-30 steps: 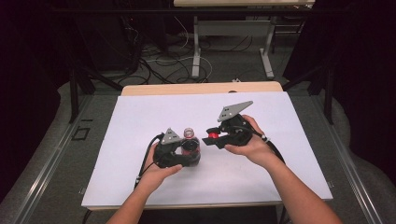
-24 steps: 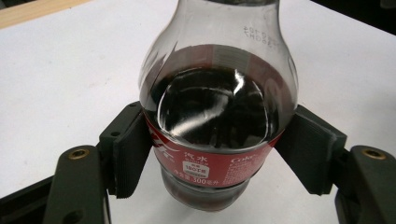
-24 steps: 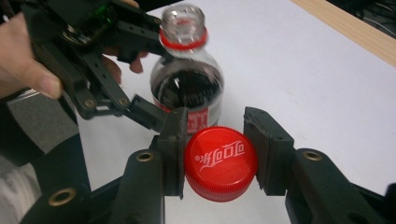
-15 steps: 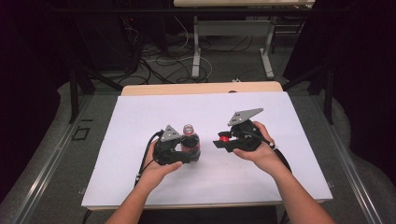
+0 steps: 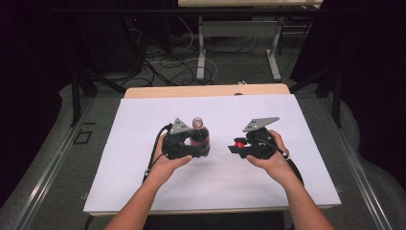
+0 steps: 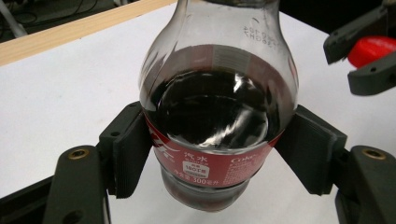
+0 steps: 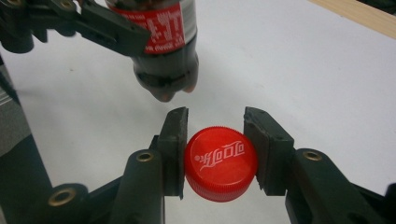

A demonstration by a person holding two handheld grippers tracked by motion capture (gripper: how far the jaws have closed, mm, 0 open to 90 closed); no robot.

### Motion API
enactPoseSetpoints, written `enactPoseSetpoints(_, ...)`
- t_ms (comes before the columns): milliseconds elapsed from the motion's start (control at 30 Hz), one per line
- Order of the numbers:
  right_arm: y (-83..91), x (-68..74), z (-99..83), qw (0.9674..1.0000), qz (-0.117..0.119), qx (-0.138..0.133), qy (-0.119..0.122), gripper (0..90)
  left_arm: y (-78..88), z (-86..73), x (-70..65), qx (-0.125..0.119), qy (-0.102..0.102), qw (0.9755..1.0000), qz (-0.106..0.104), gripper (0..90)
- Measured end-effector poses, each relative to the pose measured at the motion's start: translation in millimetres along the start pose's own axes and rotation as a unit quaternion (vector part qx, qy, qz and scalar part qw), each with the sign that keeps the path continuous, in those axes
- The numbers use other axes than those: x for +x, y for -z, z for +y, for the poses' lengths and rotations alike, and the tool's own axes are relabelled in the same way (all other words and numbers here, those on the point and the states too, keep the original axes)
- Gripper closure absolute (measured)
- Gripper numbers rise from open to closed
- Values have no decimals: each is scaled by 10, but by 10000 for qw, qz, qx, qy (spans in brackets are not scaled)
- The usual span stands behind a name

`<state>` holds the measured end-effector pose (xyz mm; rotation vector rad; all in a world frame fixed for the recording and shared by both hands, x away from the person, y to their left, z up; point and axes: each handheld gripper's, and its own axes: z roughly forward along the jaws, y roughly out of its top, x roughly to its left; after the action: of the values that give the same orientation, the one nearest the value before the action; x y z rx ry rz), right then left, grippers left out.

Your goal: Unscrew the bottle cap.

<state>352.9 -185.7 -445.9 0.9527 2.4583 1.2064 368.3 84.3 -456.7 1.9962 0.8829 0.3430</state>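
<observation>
Holding an uncapped cola bottle and its red cap apart above the white table.
The left gripper is clamping the bottle's label band; the right gripper is pinching the cap by its rim. Keeping the bottle upright and the cap level is probably preventing spills and slips.

Both forearms enter from below, each hand gripping a tool. Left gripper: jaws clamped on the labelled waist of a cola bottle. Right gripper: jaws pointing toward the left one, closed on a red cap, well apart.
</observation>
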Motion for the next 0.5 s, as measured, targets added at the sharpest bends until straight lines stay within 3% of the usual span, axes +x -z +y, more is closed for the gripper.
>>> enactPoseSetpoints(167, 17, -73, -83, 9997, -212, 62, -92, 606, -124, 116, 72, 53, 5, 9999, 108, 303)
enactPoseSetpoints(333, 33, -123, -152, 9994, -270, -13, -234, 606, -282, 187, 171, 36, 114, 9998, 147, 302)
enactPoseSetpoints(500, 28, -150, -213, 9991, -316, 14, -278, 606, -470, 244, 237, 12, 173, 9993, 338, 303)
